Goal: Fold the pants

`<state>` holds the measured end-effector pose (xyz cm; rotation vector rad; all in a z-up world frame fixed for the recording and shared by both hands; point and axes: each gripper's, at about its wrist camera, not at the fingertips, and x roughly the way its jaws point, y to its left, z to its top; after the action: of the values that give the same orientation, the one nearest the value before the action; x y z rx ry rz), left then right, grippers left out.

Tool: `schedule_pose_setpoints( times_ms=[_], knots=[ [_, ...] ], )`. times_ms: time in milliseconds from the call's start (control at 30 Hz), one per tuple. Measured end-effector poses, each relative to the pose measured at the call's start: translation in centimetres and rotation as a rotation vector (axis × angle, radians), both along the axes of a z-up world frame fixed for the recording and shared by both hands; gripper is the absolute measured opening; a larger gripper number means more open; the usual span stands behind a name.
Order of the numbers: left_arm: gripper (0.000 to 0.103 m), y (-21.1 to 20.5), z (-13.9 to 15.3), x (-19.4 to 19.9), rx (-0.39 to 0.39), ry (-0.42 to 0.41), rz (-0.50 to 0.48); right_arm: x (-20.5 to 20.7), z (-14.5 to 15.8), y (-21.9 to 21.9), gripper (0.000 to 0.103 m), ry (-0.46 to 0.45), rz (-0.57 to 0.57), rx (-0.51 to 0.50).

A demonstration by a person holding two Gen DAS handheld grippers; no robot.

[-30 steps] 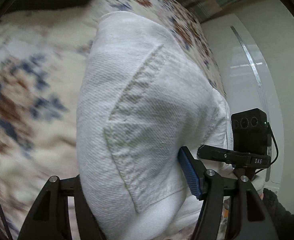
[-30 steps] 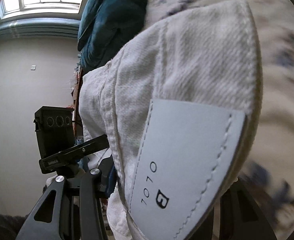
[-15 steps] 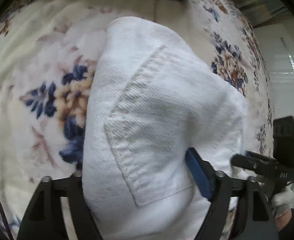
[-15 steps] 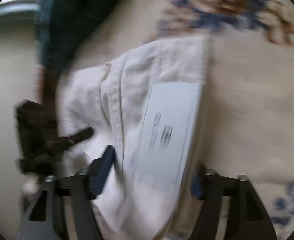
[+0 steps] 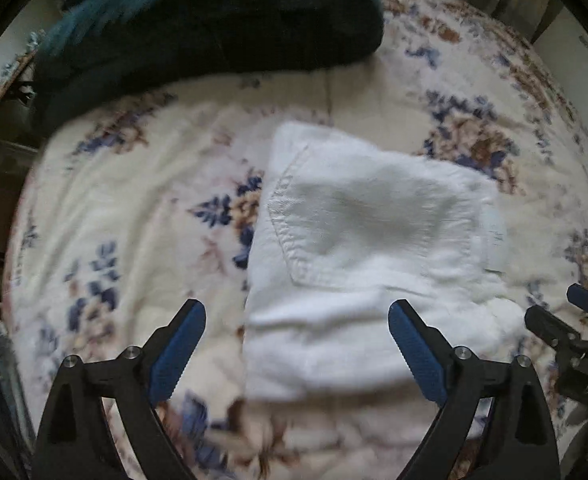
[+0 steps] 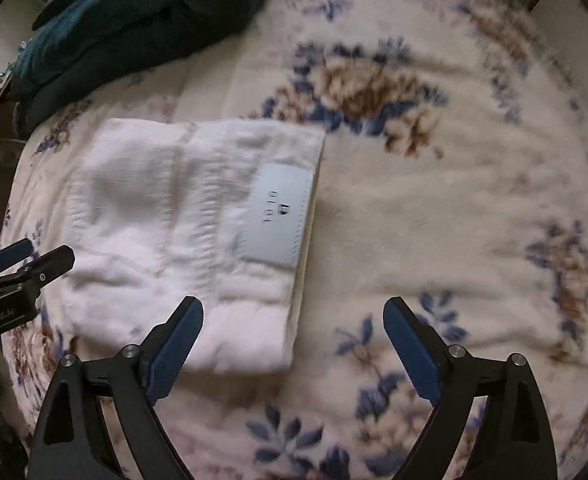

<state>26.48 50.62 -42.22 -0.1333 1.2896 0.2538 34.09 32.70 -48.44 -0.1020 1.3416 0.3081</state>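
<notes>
The white pants (image 5: 366, 248) lie folded into a compact bundle on the floral blanket (image 5: 125, 208), back pocket facing up. In the right wrist view the pants (image 6: 173, 220) show a grey waistband label (image 6: 279, 216). My left gripper (image 5: 296, 344) is open and empty, hovering over the near edge of the bundle. My right gripper (image 6: 291, 340) is open and empty, above the bundle's near right corner. Each gripper shows at the edge of the other's view.
A dark teal blanket or cushion (image 5: 213, 20) lies at the far side of the bed, also in the right wrist view (image 6: 141, 16). The floral blanket (image 6: 454, 200) stretches wide to the right of the pants.
Both grippers have opened and let go of the pants, which now rest on the blanket. Both grippers have pulled back and up from the bundle.
</notes>
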Motion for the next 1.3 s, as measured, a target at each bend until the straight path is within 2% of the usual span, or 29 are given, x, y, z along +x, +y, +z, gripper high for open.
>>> schedule_pose_setpoints(
  times_ms=[33,100,333,567,867,1167,1300],
  knots=[
    [0.093,-0.2,1.1,-0.4,0.003,-0.008,0.007,-1.1,1.9,0.1,0.094,-0.015,-0.009,-0.011],
    [0.093,-1.0,4.5,-1.7,0.014,-0.031,0.003,-2.8,5.7,-2.4,0.094,-0.034,-0.025,-0.012],
    [0.093,-4.0,16.3,-6.3,0.049,-0.117,-0.035,-9.4,19.0,-4.7,0.094,-0.132,-0.061,-0.006],
    [0.093,-6.5,26.5,-13.6,0.069,-0.200,-0.045,-16.3,30.9,-7.7,0.098,-0.255,-0.064,-0.008],
    [0.093,-10.3,34.8,-22.3,0.050,-0.280,-0.050,-26.0,41.9,-11.9,0.098,-0.332,-0.031,0.020],
    [0.094,-13.7,39.3,-26.7,0.113,-0.307,-0.051,-33.3,49.8,-15.8,0.099,-0.416,-0.047,0.059],
    [0.094,-14.3,40.6,-27.9,0.101,-0.321,-0.038,-35.5,52.5,-17.1,0.102,-0.467,-0.045,0.054]
  ],
)
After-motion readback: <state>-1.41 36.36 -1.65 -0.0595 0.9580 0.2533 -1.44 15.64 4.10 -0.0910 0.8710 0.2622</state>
